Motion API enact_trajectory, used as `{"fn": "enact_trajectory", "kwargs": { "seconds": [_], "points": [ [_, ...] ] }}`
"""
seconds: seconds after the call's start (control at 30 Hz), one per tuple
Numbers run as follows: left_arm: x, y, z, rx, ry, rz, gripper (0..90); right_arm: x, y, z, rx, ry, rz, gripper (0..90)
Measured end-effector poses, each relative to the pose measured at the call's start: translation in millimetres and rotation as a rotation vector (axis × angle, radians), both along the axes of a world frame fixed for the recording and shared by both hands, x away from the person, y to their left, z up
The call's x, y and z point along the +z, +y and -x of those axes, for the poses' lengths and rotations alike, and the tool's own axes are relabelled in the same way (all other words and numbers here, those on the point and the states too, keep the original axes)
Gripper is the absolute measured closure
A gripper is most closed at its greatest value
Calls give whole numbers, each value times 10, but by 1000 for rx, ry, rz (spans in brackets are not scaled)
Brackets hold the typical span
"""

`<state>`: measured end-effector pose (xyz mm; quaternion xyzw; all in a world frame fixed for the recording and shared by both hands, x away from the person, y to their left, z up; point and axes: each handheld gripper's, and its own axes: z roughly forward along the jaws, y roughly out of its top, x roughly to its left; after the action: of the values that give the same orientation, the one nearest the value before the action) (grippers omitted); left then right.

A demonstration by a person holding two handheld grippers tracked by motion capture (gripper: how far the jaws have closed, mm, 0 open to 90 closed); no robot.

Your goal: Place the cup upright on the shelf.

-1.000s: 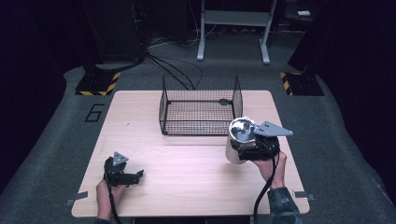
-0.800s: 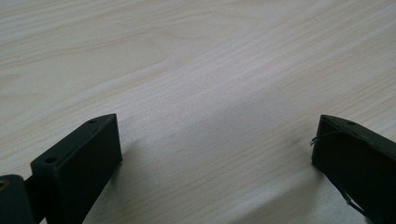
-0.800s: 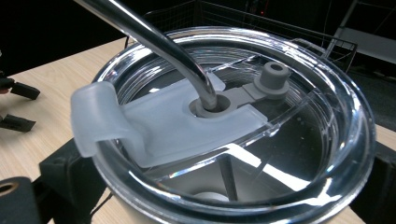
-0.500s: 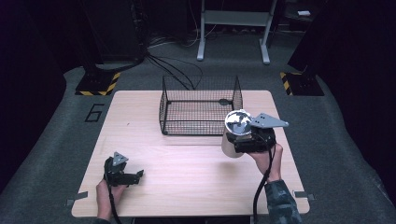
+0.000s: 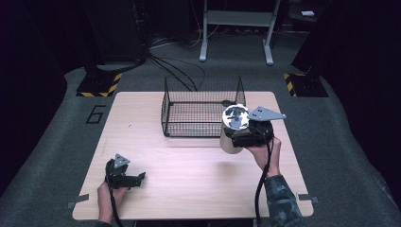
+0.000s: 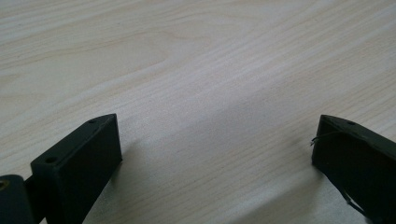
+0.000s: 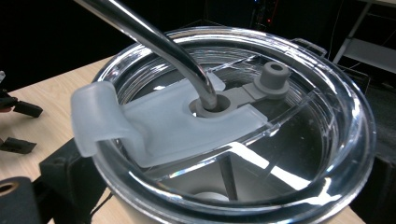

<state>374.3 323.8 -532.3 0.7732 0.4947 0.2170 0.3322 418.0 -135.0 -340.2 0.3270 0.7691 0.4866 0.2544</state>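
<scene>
Your right gripper [image 5: 236,135] is clamped on the tumbler [image 5: 232,128], a pale cup with a clear lid [image 7: 233,140] and a metal straw [image 7: 154,42] through the lid's centre hole, held up off the table [image 5: 189,165] at its right side, just in front of the right front corner of the black wire basket [image 5: 201,106]. From the right gripper view you look straight down onto the lid, with its frosted flap [image 7: 140,126] and a grey plug [image 7: 274,74], and one black jaw presses the cup's wall at lower left. Your left gripper [image 5: 135,178] rests at the near left of the table, well apart from the tumbler, jaws spread wide over bare wood and holding nothing.
</scene>
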Motion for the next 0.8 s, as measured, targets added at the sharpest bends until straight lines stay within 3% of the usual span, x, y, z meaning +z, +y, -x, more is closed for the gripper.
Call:
{"fn": "enact_trajectory", "kwargs": {
  "seconds": [0.8],
  "points": [
    [0,0,0,0,0,1,13,244,173,-287,7,-6,-1,35]
  ]
}}
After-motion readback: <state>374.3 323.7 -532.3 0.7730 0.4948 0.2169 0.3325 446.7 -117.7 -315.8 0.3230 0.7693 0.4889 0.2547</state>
